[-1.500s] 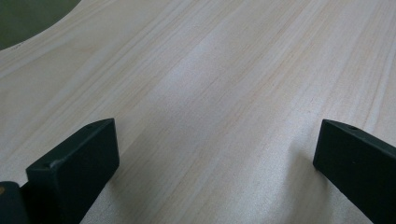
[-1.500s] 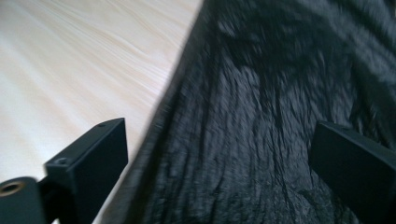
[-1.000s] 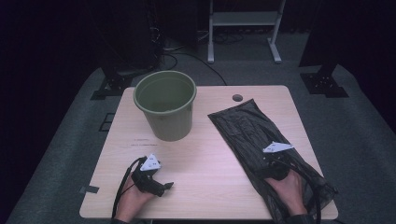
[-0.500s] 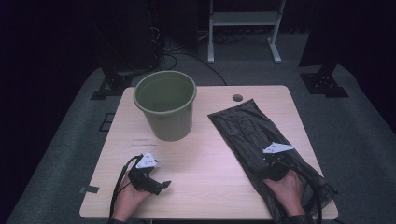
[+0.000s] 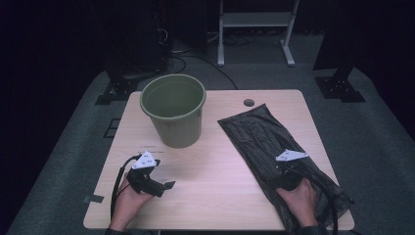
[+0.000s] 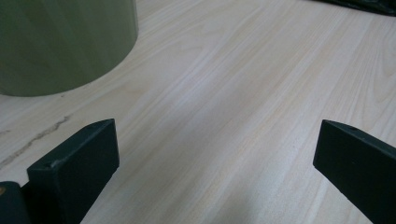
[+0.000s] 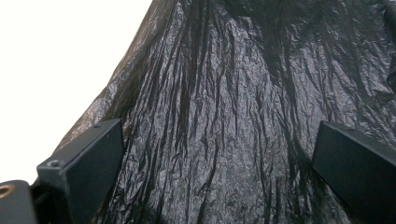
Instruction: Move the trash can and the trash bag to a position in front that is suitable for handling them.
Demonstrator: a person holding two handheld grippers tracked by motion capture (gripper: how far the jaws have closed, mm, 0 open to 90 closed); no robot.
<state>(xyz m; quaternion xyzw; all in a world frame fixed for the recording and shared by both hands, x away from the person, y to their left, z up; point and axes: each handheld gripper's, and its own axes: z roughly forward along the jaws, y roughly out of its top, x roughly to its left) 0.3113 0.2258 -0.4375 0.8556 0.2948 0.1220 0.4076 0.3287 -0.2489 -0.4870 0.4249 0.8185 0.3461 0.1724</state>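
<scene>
A green bucket (image 5: 173, 108) stands upright and empty on the wooden table (image 5: 225, 191), left of centre; its wall (image 6: 60, 42) fills the upper left of the left gripper view. A crumpled black plastic bag (image 5: 266, 139) lies flat along the table's right side. My left gripper (image 5: 165, 186) rests low at the front left, open over bare wood (image 6: 219, 140), jaws pointing right. My right gripper (image 5: 281, 169) hovers over the bag's near half, open, with the bag (image 7: 224, 116) spread beneath its jaws.
A round cable hole (image 5: 248, 103) sits near the table's far edge. Behind the table stand a white frame (image 5: 254, 29) and dark stands on grey carpet (image 5: 372, 127). Bare wood lies between the bucket and the bag.
The left gripper has drawn slightly back toward the front edge. The right gripper has edged a little nearer over the bag. Bucket and bag have not moved.
</scene>
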